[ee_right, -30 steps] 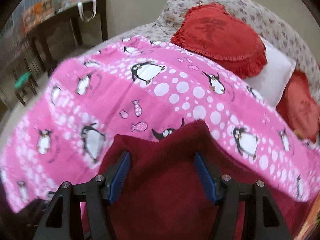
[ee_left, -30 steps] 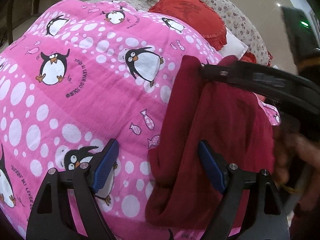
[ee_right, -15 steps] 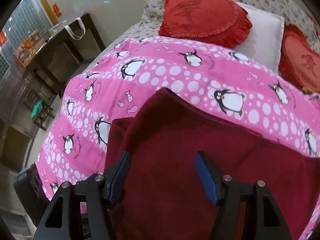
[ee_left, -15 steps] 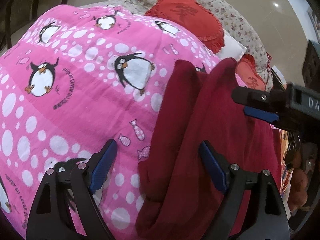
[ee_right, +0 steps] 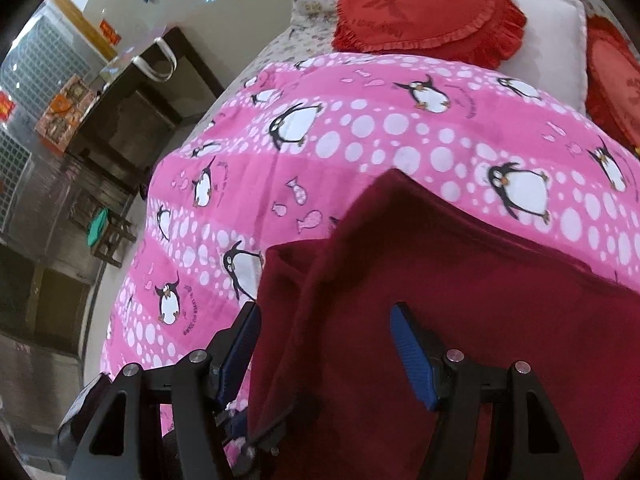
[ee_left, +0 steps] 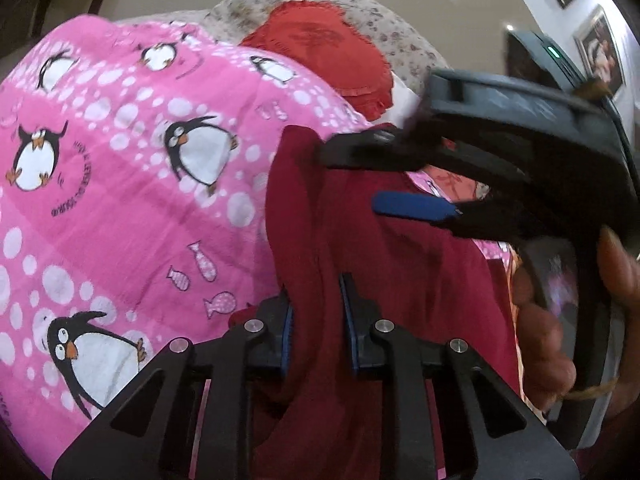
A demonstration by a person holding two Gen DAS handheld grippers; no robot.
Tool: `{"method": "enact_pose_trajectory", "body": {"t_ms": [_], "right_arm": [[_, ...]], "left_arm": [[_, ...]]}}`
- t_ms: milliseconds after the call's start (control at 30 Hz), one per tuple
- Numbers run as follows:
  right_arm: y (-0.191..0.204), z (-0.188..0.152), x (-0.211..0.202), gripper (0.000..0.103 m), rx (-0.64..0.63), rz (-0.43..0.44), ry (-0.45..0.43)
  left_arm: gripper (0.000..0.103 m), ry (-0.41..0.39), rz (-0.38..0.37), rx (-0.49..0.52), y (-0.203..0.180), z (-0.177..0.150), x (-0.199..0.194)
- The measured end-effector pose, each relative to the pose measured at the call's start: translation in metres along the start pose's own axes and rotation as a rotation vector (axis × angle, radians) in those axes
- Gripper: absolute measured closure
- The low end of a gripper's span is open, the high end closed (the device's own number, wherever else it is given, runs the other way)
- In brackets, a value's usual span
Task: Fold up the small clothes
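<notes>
A dark red garment (ee_left: 400,280) lies on a pink penguin-print blanket (ee_left: 120,200). My left gripper (ee_left: 316,320) is at the garment's near left edge; its jaws are closing, and the blue pads pinch a raised fold of the cloth between them. In the left wrist view my right gripper (ee_left: 360,178) hovers over the garment's far part, held by a person's hand (ee_left: 552,340). In its own view the right gripper (ee_right: 324,344) stands open just above the garment (ee_right: 460,280), one finger over the left edge, the other over the cloth.
The blanket (ee_right: 360,128) covers a bed. Behind it lie a red heart cushion (ee_right: 424,4), a white pillow (ee_right: 548,40) and a second red cushion (ee_right: 616,80). A dark table (ee_right: 132,100) and a small stool stand beyond the bed's left edge.
My left gripper's jaws went from wide open to closed on a fold at the garment's edge. The right gripper swung in over the garment and rolled.
</notes>
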State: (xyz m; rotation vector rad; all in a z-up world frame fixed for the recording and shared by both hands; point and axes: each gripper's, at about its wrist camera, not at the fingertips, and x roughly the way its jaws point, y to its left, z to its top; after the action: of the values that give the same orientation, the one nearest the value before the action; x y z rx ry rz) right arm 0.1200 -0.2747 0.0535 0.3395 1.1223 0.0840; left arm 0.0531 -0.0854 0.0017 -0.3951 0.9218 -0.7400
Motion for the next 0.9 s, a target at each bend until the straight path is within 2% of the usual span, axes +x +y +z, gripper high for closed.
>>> {"method": "enact_pose_trajectory", "body": {"t_ms": [300, 433, 467, 500, 533, 567, 600, 633, 733, 900], "right_arm": [[0.024, 0.008, 0.019, 0.025, -0.099, -0.074, 0.068], [0.028, 0.007, 0.031, 0.026, -0.161, -0.129, 0.112], [0.027, 0.007, 0.031, 0.033, -0.165, -0.140, 0.106], [0.027, 0.007, 0.030, 0.049, -0.174, -0.163, 0.102], [0.026, 0.007, 0.028, 0.055, -0.186, -0.179, 0.095], [0.022, 0.006, 0.025, 0.064, -0.194, -0.168, 0.084], [0.019, 0.005, 0.023, 0.072, -0.196, -0.155, 0.079], [0.015, 0.004, 0.021, 0.075, -0.194, -0.138, 0.074], [0.005, 0.001, 0.015, 0.079, -0.163, -0.088, 0.055], [0.004, 0.000, 0.015, 0.079, -0.143, -0.068, 0.043]], "left_arm": [[0.084, -0.012, -0.006, 0.089, -0.030, -0.002, 0.003], [0.084, -0.007, 0.007, 0.092, -0.034, -0.004, 0.003], [0.084, -0.004, 0.011, 0.093, -0.035, -0.004, 0.001], [0.084, 0.002, 0.015, 0.091, -0.035, -0.004, 0.000], [0.083, 0.004, 0.019, 0.087, -0.034, -0.005, -0.002], [0.079, 0.006, 0.029, 0.077, -0.032, -0.006, -0.005], [0.068, 0.011, 0.042, 0.062, -0.029, -0.006, -0.008], [0.056, 0.012, 0.051, 0.050, -0.027, -0.006, -0.010], [0.034, -0.016, 0.088, 0.027, -0.022, -0.005, -0.015], [0.031, 0.024, 0.117, 0.031, -0.026, -0.002, 0.006]]}}
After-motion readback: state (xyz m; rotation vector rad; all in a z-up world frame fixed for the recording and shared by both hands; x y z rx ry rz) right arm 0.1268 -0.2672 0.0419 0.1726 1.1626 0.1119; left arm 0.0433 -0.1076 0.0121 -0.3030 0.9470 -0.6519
